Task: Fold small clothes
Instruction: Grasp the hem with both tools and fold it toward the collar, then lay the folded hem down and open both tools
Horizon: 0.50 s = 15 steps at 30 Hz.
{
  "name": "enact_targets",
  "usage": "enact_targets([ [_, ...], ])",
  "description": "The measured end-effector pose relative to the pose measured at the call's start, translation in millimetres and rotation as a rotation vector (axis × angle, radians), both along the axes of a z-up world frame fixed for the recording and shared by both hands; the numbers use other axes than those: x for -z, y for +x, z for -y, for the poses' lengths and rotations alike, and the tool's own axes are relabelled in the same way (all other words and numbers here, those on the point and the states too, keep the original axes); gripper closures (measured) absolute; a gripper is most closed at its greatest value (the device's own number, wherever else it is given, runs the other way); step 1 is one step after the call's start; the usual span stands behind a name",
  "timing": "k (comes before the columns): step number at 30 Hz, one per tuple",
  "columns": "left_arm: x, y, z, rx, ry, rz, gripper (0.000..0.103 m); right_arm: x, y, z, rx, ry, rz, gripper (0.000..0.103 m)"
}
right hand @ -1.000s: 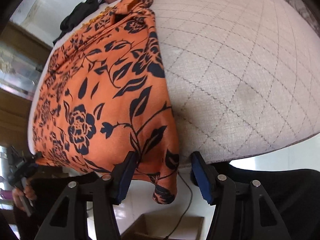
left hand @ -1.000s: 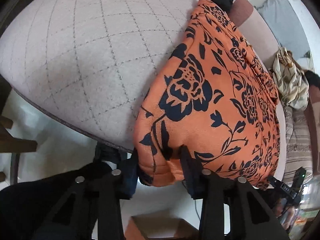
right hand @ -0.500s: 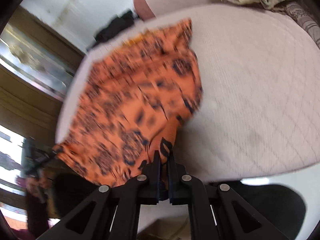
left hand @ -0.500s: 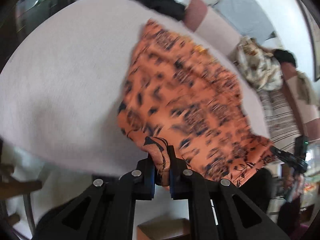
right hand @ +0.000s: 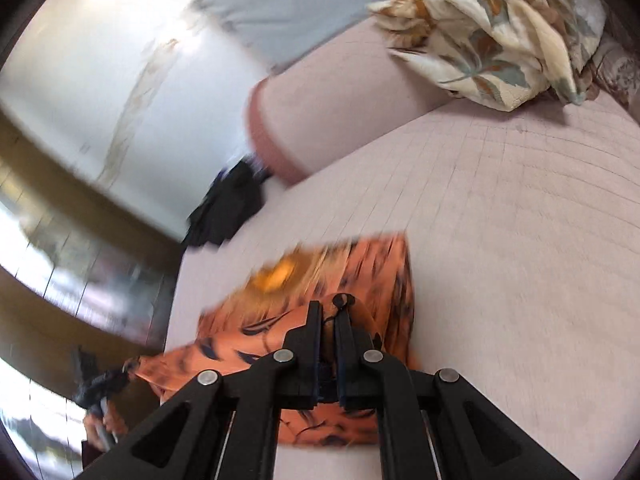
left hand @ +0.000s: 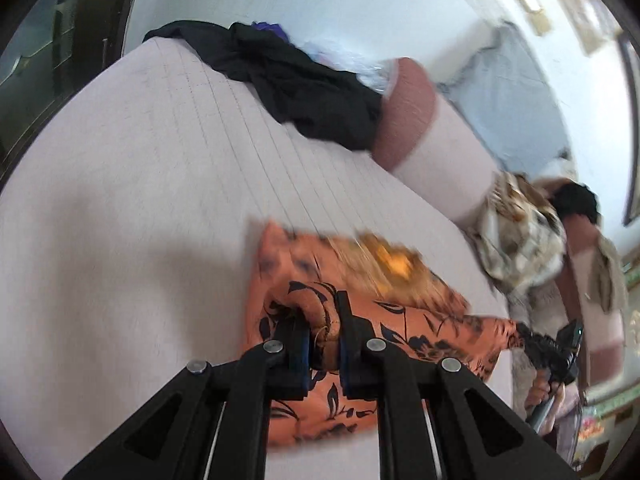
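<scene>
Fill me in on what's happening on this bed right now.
A person is folding an orange floral garment on the quilted bed. The left gripper and the right gripper are each clamped on a bunched corner of it, carrying that edge over the rest of the cloth, so the fold is midway. A black garment and a leaf-print cloth lie untouched farther back.

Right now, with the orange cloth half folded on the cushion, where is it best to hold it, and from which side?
Best at its two near corners, coming from the cushion's front edge. The left tool and the right tool are each shut on a bunched corner of the orange cloth. Probably this keeps the carried edge taut, so the fold lands straight.
</scene>
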<state>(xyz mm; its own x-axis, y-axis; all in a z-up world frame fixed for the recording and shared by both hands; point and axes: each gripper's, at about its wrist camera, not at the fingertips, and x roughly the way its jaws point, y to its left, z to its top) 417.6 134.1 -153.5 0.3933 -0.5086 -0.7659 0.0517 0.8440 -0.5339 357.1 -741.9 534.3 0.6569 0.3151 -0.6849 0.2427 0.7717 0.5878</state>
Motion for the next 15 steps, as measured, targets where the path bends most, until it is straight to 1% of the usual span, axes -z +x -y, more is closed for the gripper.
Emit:
enact_targets([
  [1, 13, 14, 4, -0.009, 0.002, -0.004, 0.088, 16, 22, 6, 0.025, 0.016, -0.023, 0.097],
  [2, 30, 29, 9, -0.022, 0.022, -0.008, 0.087, 27, 34, 9, 0.035, 0.024, -0.034, 0.095],
  [3, 47, 39, 13, -0.045, 0.045, -0.021, 0.087, 45, 51, 11, 0.056, 0.018, -0.05, 0.095],
  [4, 59, 43, 12, -0.07, 0.048, -0.032, 0.087, 70, 68, 15, 0.093, 0.017, -0.077, 0.094],
  [5, 70, 45, 11, -0.099, 0.024, -0.034, 0.087, 81, 70, 21, 0.117, 0.028, -0.09, 0.094],
  [6, 76, 44, 7, -0.121, -0.011, -0.024, 0.086, 96, 75, 28, 0.159, 0.046, -0.101, 0.094],
  [7, 80, 41, 0, -0.144, -0.063, -0.009, 0.085, 111, 74, 37, 0.216, 0.078, -0.089, 0.094],
  [8, 81, 36, -8, -0.166, -0.121, 0.01, 0.084, 116, 72, 44, 0.243, 0.094, -0.074, 0.085],
  [9, 79, 30, -16, -0.187, -0.161, 0.028, 0.081, 120, 65, 53, 0.289, 0.11, -0.046, 0.068],
  [10, 75, 21, -26, -0.226, -0.202, 0.066, 0.072, 121, 57, 61, 0.329, 0.126, -0.018, 0.055],
  [11, 68, 13, -35, -0.277, -0.213, 0.113, 0.063, 119, 46, 68, 0.374, 0.152, 0.015, 0.033],
  [12, 58, -1, -44, -0.346, -0.207, 0.177, 0.041, 116, 39, 74, 0.414, 0.173, 0.049, 0.031],
  [13, 47, -17, -51, -0.419, -0.181, 0.236, 0.031, 107, 24, 79, 0.454, 0.196, 0.122, 0.031],
  [14, 35, -35, -54, -0.473, -0.147, 0.286, 0.03, 97, 18, 78, 0.445, 0.171, 0.14, 0.031],
  [15, 26, -50, -50, -0.478, -0.119, 0.301, 0.03, 86, 17, 70, 0.395, 0.122, 0.136, 0.031],
])
